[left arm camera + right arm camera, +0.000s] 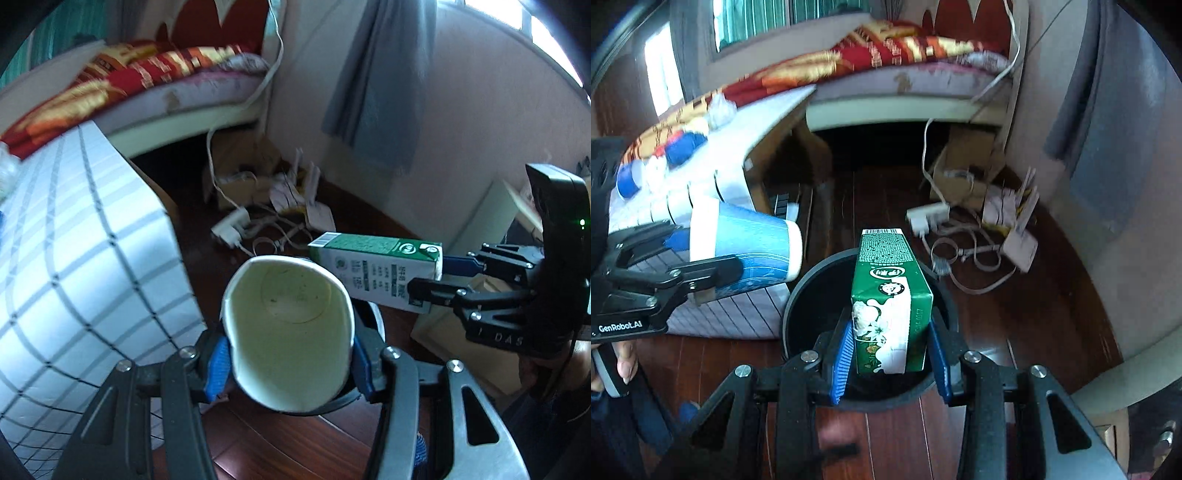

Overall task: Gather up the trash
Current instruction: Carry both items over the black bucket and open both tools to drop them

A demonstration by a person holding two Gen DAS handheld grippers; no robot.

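Through the left wrist camera, I am squeezing the paper cup [291,332] in my left gripper [290,360]; its thin wall is buckling, so it needs gentle pressure. Through the right wrist camera, my right gripper [891,356] is clamping the light, stiff milk carton [888,306] over the black bin [798,291], whose bottom I cannot see.

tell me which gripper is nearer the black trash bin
Right. The right gripper holds the green milk carton directly above the black trash bin. The left gripper, holding the blue paper cup, sits off to the bin's left, beyond its rim.
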